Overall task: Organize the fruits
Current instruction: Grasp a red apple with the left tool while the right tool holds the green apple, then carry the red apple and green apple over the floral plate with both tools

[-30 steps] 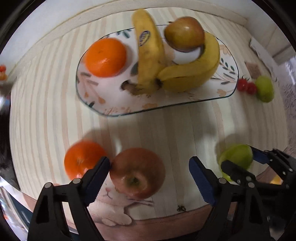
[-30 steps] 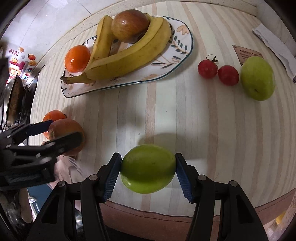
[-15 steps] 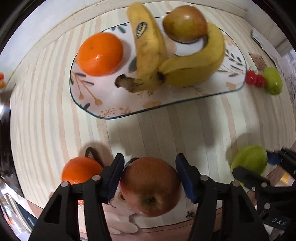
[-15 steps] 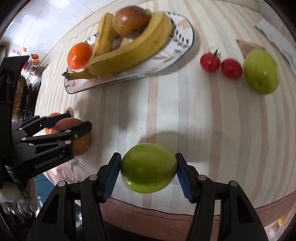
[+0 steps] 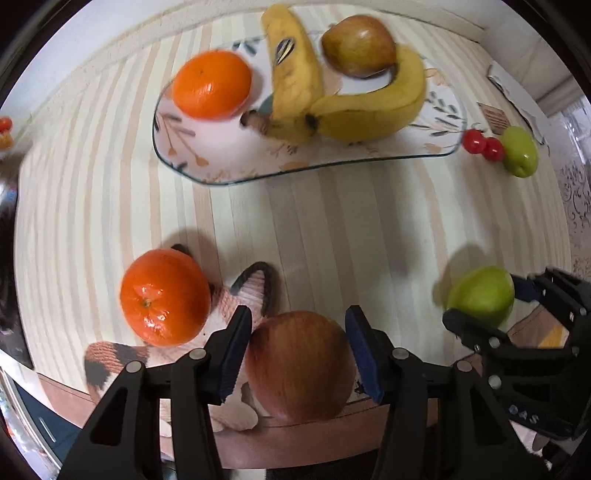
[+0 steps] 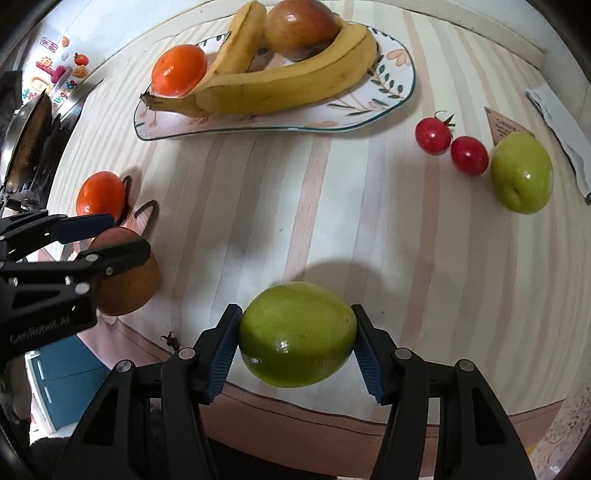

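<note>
My left gripper point(image 5: 297, 345) is shut on a red apple point(image 5: 300, 365), held just above the striped cloth near the table's front edge. My right gripper point(image 6: 297, 339) is shut on a green apple point(image 6: 297, 334), also lifted near the front edge. In the left wrist view the green apple point(image 5: 482, 295) shows at the right. A patterned plate point(image 6: 391, 88) at the back holds two bananas point(image 6: 280, 88), an orange point(image 6: 179, 70) and a red-brown apple point(image 6: 301, 27). A loose orange point(image 5: 164, 297) lies left of the red apple.
Two cherry tomatoes point(image 6: 450, 147) and a second green apple point(image 6: 522, 171) lie on the right of the table. A folded white cloth point(image 6: 561, 129) and a small card point(image 6: 506, 127) lie beyond them. A cat picture point(image 5: 251, 291) is printed on the tablecloth.
My left gripper closed on the red apple and raised it off the cloth. My right gripper kept hold of the green apple and shifted slightly.
</note>
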### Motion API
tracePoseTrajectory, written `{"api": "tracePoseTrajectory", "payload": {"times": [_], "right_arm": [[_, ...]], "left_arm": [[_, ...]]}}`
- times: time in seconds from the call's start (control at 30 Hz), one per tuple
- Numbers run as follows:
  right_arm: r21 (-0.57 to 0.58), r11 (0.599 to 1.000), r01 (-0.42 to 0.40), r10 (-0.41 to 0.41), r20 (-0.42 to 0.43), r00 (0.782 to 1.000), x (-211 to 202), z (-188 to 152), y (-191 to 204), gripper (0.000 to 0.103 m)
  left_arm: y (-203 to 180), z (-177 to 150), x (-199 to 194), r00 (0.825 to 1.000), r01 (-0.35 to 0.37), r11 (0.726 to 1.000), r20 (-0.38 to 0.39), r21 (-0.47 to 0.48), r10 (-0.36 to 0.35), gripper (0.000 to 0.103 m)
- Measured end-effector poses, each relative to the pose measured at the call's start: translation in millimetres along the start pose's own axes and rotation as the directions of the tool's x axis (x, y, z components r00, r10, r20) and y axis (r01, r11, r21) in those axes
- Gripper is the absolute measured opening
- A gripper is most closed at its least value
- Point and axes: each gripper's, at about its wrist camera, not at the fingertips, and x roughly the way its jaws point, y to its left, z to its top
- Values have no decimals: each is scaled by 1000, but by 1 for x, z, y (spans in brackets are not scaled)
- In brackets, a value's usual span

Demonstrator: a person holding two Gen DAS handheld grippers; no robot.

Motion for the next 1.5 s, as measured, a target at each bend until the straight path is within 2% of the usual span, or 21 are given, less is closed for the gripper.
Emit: {"api": "tracePoseTrajectory", "payload": {"times": [0.1, 0.27, 0.4, 0.47, 0.53, 0.6, 0.73, 0.83, 0.9, 1.0, 1.1, 1.2, 1.3, 1.43, 1.47, 1.5], "right_arm": [[16, 1000, -10, 10, 4, 1000, 2, 3, -2, 61], [58, 997, -47, 47, -3, 999, 2, 2, -8, 61], [94, 993, -76, 77, -8, 997, 4, 1, -17, 61], [116, 989, -94, 96, -11, 995, 5, 1, -20, 61], [139, 984, -113, 115, -10, 993, 5, 1, -23, 61], [148, 981, -124, 127, -8, 992, 5, 2, -26, 61], [149, 981, -124, 126, -6, 992, 4, 0, -27, 61], [146, 981, -124, 127, -9, 992, 5, 0, -25, 61], [149, 980, -129, 132, -9, 991, 4, -1, -28, 62], [139, 982, -126, 127, -2, 992, 3, -3, -28, 61], [100, 990, -97, 97, 6, 995, 2, -6, -21, 61], [56, 997, -61, 60, 21, 998, 0, -11, -12, 61], [41, 998, -45, 44, 31, 999, -1, -13, -9, 61], [45, 998, -53, 50, 49, 998, -7, -11, -10, 61], [44, 998, -55, 53, 54, 997, -9, -10, -11, 61], [45, 997, -61, 58, 59, 997, -11, -8, -11, 61]], "left_arm": [[15, 10, 12, 998, 56, 996, -21, -63, -57, 54], [29, 26, 26, 991, 100, 991, -77, -88, -107, 53], [51, 42, 27, 967, 214, 963, -101, -164, -232, 53], [59, 46, 21, 961, 243, 952, -89, -186, -262, 53], [62, 50, 16, 962, 237, 955, -92, -176, -256, 54], [58, 46, 13, 966, 223, 965, -99, -141, -238, 60], [38, 37, 15, 978, 154, 986, -129, -70, -162, 63], [20, 42, 21, 984, 97, 995, -148, -15, -98, 65], [9, 42, 30, 983, 73, 997, -169, 11, -70, 65], [-1, 44, 42, 982, 64, 998, -178, -3, -63, 65], [-7, 45, 44, 988, 68, 997, -134, -31, -71, 63], [-8, 38, 38, 995, 31, 999, -91, -11, -32, 63], [-25, 35, 33, 998, 0, 1000, -60, 4, 1, 63], [-31, 29, 17, 1000, 17, 1000, -14, -18, -18, 63], [-26, 14, 6, 1000, 24, 999, -1, -26, -24, 63], [-25, 13, 0, 999, 31, 999, 10, -35, -31, 63]]}}
